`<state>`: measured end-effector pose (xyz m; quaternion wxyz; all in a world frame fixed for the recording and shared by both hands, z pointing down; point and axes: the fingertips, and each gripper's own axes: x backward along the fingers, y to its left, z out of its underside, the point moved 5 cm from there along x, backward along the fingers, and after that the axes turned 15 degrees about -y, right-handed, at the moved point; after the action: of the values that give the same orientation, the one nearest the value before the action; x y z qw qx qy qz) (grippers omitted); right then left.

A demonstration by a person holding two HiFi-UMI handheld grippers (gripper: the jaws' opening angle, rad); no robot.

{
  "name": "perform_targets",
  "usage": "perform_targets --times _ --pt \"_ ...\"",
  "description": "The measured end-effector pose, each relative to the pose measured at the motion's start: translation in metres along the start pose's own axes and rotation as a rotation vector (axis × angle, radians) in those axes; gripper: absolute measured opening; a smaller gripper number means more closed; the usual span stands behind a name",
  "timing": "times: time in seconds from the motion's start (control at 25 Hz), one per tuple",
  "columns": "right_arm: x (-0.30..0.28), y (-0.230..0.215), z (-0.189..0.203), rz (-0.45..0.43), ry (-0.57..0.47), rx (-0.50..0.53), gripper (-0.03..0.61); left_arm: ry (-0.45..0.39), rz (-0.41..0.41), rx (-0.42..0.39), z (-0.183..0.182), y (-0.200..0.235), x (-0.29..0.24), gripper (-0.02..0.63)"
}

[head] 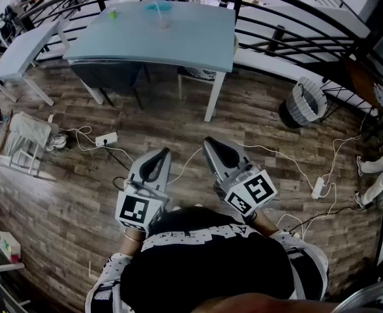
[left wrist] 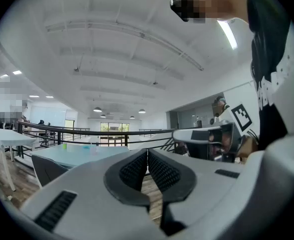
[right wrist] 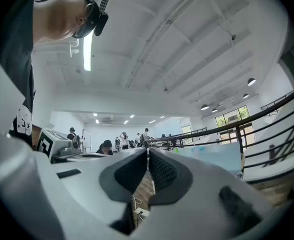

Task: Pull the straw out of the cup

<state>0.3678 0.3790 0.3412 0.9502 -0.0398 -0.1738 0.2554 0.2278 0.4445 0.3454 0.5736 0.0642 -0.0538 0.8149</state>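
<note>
Wood-plank floor fills most of the head view. A pale blue table stands far ahead against the black railing. The cup sits on its far half, a small pinkish shape, and the straw is too small to tell apart from it. The left gripper and right gripper are held low, side by side, close to the body and well apart from the table. 2 white power strips and loose cables lie on the floor. Judged step: the approach, nothing reached yet. To do it well, walk in clear of the cables and open both sets of jaws before arriving. Steady the cup low on its wall with 1 gripper, pinch the straw high with the other, and draw it straight up along its own line so the cup does not tip. Left gripper view: jaws pressed pad to pad with nothing between them, the table low at left, the right gripper beside it at right. Right gripper view: jaws likewise together and empty, table edge and railing at right, people far back. Only the head view shows the floor clutter and where the cup stands. Only the 2 gripper views settle that the pads meet.
</note>
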Motion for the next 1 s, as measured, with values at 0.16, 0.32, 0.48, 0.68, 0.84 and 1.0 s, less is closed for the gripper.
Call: perform_targets --times 0.16,0.32,0.48,0.68,0.84,1.0 --pt "-0.001 0.0003 0.0006 0.004 0.002 0.0 0.032 0.0 0.004 0.004 -0.0003 0.0011 -0.0006 0.015" --pt "-0.0017 0.0053 0.0011 -0.01 -0.007 -0.016 0.032 -0.003 0.001 0.008 -0.0007 0.0029 0.0022 0.015" --pt "-0.0024 0.0058 0.0014 -0.016 -0.013 -0.024 0.032 0.0 0.0 0.005 -0.001 0.0022 0.0017 0.015" --pt "-0.0006 0.0049 -0.0011 -0.021 -0.011 -0.016 0.032 0.004 -0.008 0.006 -0.003 -0.0007 0.0009 0.015" --pt "-0.0015 0.0048 -0.0005 -0.026 -0.006 -0.014 0.032 0.002 -0.018 0.013 -0.0033 -0.0003 0.001 0.015" --pt "-0.0015 0.0055 0.0011 -0.039 0.0 -0.012 0.032 0.005 -0.027 0.009 -0.0028 -0.0023 0.0027 0.015"
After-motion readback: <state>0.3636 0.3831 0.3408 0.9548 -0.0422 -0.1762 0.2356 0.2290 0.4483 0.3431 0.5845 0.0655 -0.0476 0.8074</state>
